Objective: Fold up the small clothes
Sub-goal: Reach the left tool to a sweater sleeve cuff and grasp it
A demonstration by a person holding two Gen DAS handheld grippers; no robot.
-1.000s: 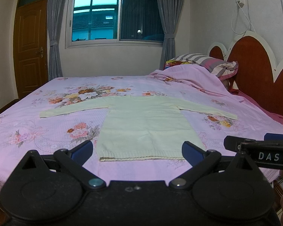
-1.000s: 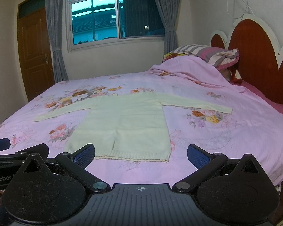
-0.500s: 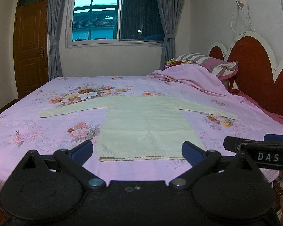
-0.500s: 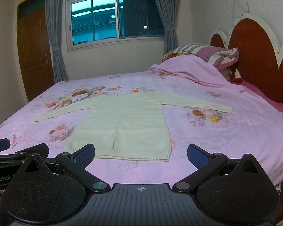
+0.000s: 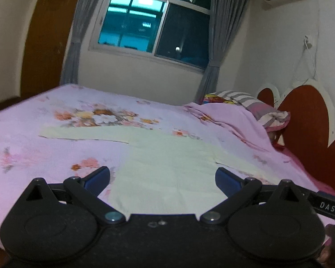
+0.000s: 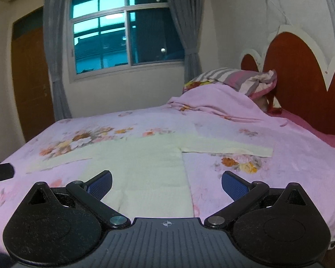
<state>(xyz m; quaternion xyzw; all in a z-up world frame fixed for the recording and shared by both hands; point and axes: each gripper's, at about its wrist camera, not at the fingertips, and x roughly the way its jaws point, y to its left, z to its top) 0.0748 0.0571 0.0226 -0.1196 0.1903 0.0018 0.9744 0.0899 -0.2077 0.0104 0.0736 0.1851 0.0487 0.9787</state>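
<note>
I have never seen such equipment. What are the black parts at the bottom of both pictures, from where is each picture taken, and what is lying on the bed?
A person holds a two-finger gripper in each hand; there is no robot arm. Each gripper carries a wide-angle camera looking forward along its fingers, so the black parts are the gripper itself. One picture comes from the left gripper, the other from the right gripper. Both are open and hold nothing. On the bed, with its pink flowered sheet, a pale yellow sweater lies flat with its sleeves spread out, not yet folded. A striped pillow lies near the red headboard.
</note>
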